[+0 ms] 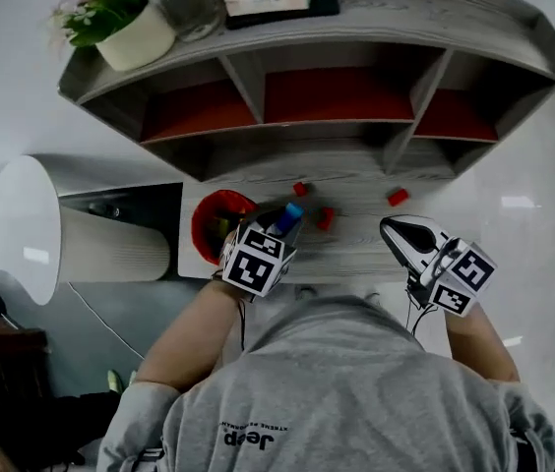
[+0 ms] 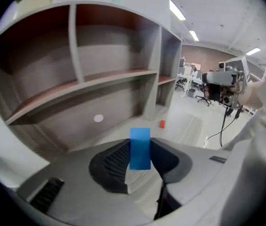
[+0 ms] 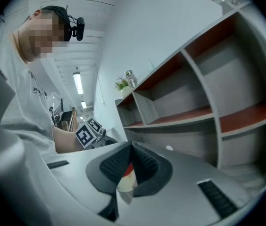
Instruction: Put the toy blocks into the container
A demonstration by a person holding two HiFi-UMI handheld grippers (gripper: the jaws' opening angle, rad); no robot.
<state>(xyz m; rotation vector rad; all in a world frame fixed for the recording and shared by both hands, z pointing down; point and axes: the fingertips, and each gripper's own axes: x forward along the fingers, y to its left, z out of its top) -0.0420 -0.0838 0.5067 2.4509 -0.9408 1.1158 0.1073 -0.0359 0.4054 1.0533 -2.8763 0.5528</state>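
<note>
Wearing a grey shirt (image 1: 346, 391), reaching both bare forearms forward. Gripping a blue block (image 2: 139, 147) upright between the pads of the left tool (image 1: 279, 228), holding it clear of the counter (image 1: 361, 246) near the front edge, just right of the red container (image 1: 202, 222). Holding the right tool (image 3: 131, 149) near the counter's front right corner, tips drawn together, with only a sliver of red glimpsed in the slit behind them, too small to identify. Showing the container standing at the counter's front left corner. Showing three red blocks lying apart farther in: one at mid-counter (image 1: 326, 218), one toward the back edge (image 1: 300, 189), one toward the back right (image 1: 398, 197). Showing beyond them a shelf unit (image 1: 356, 136) with red-backed compartments, carrying a flower pot (image 1: 135, 37), a glass jar (image 1: 181, 0) and a tray (image 1: 329, 8) on top.
</note>
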